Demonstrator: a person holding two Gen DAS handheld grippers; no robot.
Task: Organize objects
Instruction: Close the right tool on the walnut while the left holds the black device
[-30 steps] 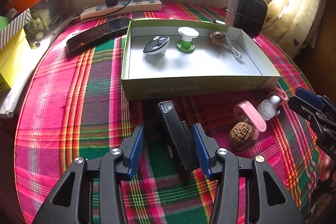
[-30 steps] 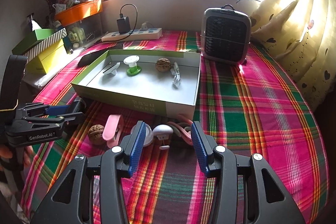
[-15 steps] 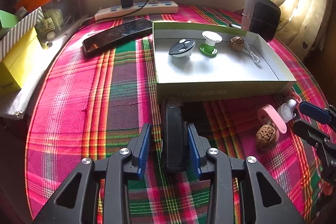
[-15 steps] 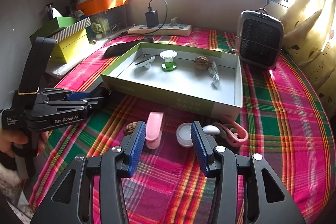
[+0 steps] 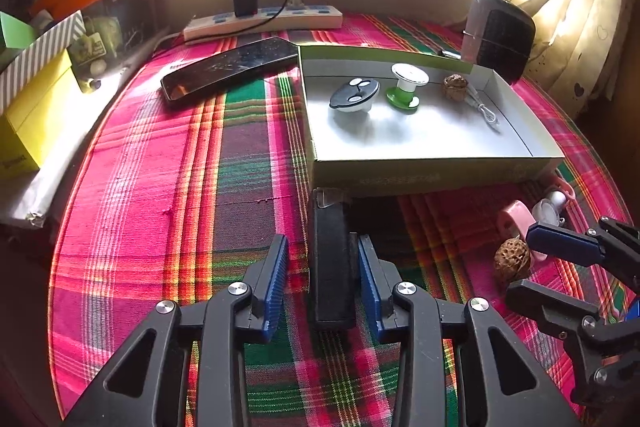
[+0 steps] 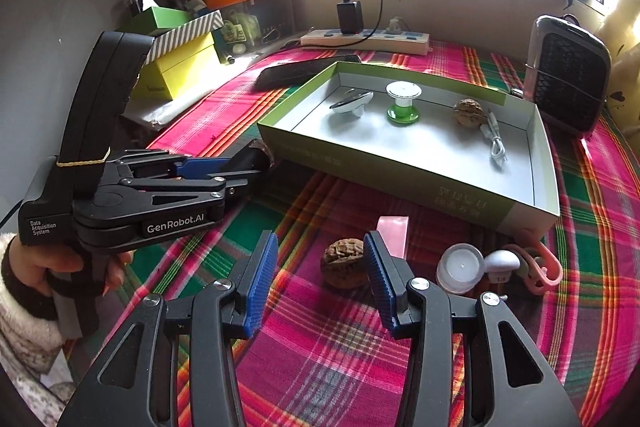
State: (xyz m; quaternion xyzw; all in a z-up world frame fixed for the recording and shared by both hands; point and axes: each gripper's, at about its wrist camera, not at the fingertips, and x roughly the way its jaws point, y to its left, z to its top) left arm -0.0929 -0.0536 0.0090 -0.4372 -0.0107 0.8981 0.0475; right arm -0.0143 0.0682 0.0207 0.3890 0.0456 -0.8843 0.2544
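The left gripper [image 5: 322,279] has just been closing, with a slim black rectangular bar [image 5: 331,259] between its blue ribbed pads. The right pad touches the bar's side, but a strip of cloth still shows between the bar and the left pad, so whether the grip is firm cannot be told. The bar lies on the pink, green and red plaid tablecloth [image 5: 192,187], its far end touching or just short of the near wall of the shallow green cardboard tray [image 5: 432,179].

The right gripper [image 6: 321,271] hangs open around a brown wrinkled walnut [image 6: 345,263], both pads apart from the shell. A pink plastic clip [image 6: 394,233] lies just behind the nut, and a small white round cap [image 6: 460,267] and a pink looped piece [image 6: 540,267] sit to its right.

Several things could go wrong from here. If the left pads press unevenly, the bar may pivot or slide out when lifted, and its far end could catch on the tray wall and shove the light tray. The walnut is hard and rounded, so jaws closing off-centre could squirt it forward into the pink clip or roll it away. The two grippers work near each other, and a sideways swing of either might knock the other. The loose cloth could bunch under a dragged pad.

The tray already holds a second walnut [image 6: 468,111], a green-and-white spool [image 6: 403,103], a dark oval lid [image 5: 354,95] and a white cable [image 6: 496,143].
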